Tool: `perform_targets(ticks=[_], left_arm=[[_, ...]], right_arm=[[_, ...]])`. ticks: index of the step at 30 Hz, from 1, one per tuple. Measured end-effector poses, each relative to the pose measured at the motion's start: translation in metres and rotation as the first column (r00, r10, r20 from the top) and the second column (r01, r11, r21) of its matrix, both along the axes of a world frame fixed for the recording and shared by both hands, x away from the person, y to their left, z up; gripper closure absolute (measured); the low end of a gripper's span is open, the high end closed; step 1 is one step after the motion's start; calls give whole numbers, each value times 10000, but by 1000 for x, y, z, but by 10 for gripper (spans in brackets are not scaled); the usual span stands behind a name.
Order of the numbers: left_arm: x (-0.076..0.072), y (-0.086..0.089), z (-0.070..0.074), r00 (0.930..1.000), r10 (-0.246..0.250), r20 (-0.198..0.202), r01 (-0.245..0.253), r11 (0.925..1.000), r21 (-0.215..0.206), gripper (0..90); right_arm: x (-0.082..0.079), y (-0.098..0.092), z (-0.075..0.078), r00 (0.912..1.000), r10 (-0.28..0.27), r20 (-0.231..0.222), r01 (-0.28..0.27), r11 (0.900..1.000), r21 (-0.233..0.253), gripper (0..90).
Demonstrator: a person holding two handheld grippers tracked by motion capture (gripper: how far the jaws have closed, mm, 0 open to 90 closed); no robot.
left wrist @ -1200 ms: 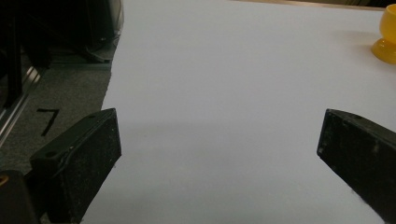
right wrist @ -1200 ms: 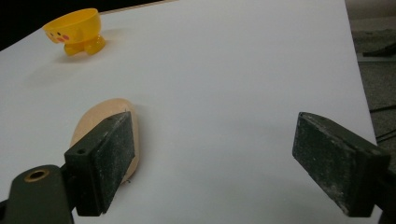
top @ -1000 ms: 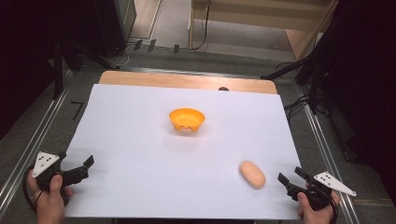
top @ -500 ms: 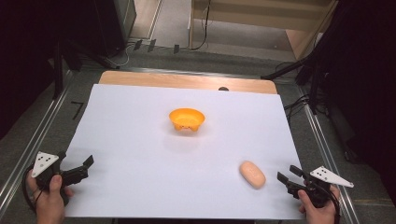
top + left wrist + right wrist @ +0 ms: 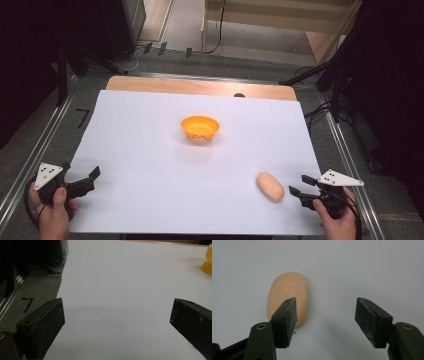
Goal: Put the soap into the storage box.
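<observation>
White paper (image 5: 150, 150) covers most of the wooden table (image 5: 200, 86), with dark floor, cables and metal rails around it. Compared with a second ago, the right gripper (image 5: 303, 189) has edged in from the near right corner toward the bun (image 5: 270, 186), a smooth tan oval lying flat on the paper near the front right, its long axis running roughly away from the person; nothing else on the sheet has shifted. The bun has a matte, slightly speckled skin with faint marks on top, and looks soft enough to dent if squeezed hard, though that is a guess from its surface. In the right gripper view the jaws are spread wide and hang just above the paper; the bun (image 5: 287, 297) sits ahead and off to the left of the gap, partly behind the left jaw, not yet between the two. So the approach seems to be under way but not lined up: the gripper would likely need to slide sideways toward the bun before closing. The orange bowl (image 5: 199, 127) stands upright near the middle of the sheet, well apart from the bun, and looks the probable place for it. The left gripper (image 5: 86, 181) rests at the near left edge, jaws also spread with bare paper between them, and the bowl (image 5: 208, 261) shows at the far right edge of its view.
</observation>
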State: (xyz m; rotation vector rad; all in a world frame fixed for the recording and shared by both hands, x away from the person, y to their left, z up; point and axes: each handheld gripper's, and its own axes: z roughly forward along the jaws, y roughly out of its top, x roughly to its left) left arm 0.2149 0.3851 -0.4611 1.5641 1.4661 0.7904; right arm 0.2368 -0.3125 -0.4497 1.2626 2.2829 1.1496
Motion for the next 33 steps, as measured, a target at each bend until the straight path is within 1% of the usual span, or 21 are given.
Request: perform_targets(ticks=[2, 5, 6, 7, 9, 10, 11, 12, 13, 14, 15, 16, 18, 20, 21, 23, 27, 28, 30, 32, 33], left_arm=[[0, 0, 0, 10000, -6, -4, 6, 10000, 7, 5], [0, 0, 0, 10000, 20, 14, -20, 10000, -20, 5], [0, 0, 0, 10000, 22, 9, -22, 10000, -27, 5], [0, 0, 0, 10000, 13, 4, -13, 10000, -16, 5], [0, 0, 0, 10000, -4, -7, 4, 10000, 15, 5], [0, 0, 0, 10000, -9, -19, 9, 10000, 24, 4], [0, 0, 0, 10000, -25, -19, 25, 10000, 27, 5], [0, 0, 0, 10000, -26, -21, 26, 10000, 26, 5], [0, 0, 0, 10000, -18, -17, 18, 10000, 20, 5], [0, 0, 0, 10000, -11, -19, 11, 10000, 19, 5], [0, 0, 0, 10000, -6, -12, 6, 10000, 16, 5], [0, 0, 0, 10000, -6, -12, 6, 10000, 16, 5], [0, 0, 0, 10000, 1, 1, -1, 10000, 5, 5], [0, 0, 0, 10000, -10, -4, 10, 10000, 15, 5], [1, 0, 0, 10000, -9, -22, 9, 10000, 37, 5], [1, 0, 0, 10000, -10, -51, 11, 10000, 35, 5], [1, 0, 0, 10000, -11, -67, 11, 10000, 47, 5], [1, 0, 0, 10000, -7, -67, 7, 10000, 58, 5], [1, 0, 0, 10000, -17, -50, 17, 10000, 47, 4], [1, 0, 0, 10000, -29, -30, 29, 10000, 25, 5], [1, 0, 0, 10000, -33, -32, 33, 10000, 20, 5]], right_arm=[[2, 1, 3, 9992, 20, -408, -19, 10000, 30, 355], [3, 3, 6, 9985, 10, -540, -18, 9999, -146, 353], [5, 5, 9, 9971, 159, -745, -162, 9999, -41, 327], [6, 6, 11, 9966, 168, -811, -177, 9998, -100, 297], [6, 7, 11, 9960, 157, -879, -169, 9998, -133, 283], [8, 9, 12, 9947, 191, -1014, -216, 9995, -241, 274], [11, 13, 13, 9904, 298, -1347, -366, 9982, -484, 242], [12, 15, 13, 9881, 313, -1507, -404, 9975, -573, 236], [12, 15, 13, 9881, 313, -1507, -404, 9975, -573, 236], [13, 18, 13, 9846, 362, -1709, -494, 9961, -734, 206], [16, 25, 12, 9774, 466, -2061, -710, 9911, -1127, 151], [17, 27, 11, 9752, 526, -2150, -806, 9891, -1233, 137], [20, 33, 9, 9697, 615, -2365, -971, 9851, -1419, 136], [21, 35, 9, 9678, 548, -2456, -945, 9837, -1533, 136], [24, 40, 7, 9627, 573, -2643, -1060, 9791, -1737, 135], [26, 45, 6, 9582, 569, -2803, -1101, 9779, -1778, 134], [30, 55, 4, 9505, 719, -3022, -1373, 9699, -2011, 130], [32, 57, 3, 9500, 767, -3025, -1460, 9660, -2135, 129], [33, 60, 2, 9507, 777, -3003, -1486, 9638, -2213, 129], [34, 65, 1, 9439, 755, -3216, -1558, 9603, -2316, 130], [35, 71, 0, 9443, 752, -3205, -1666, 9488, -2683, 135]])
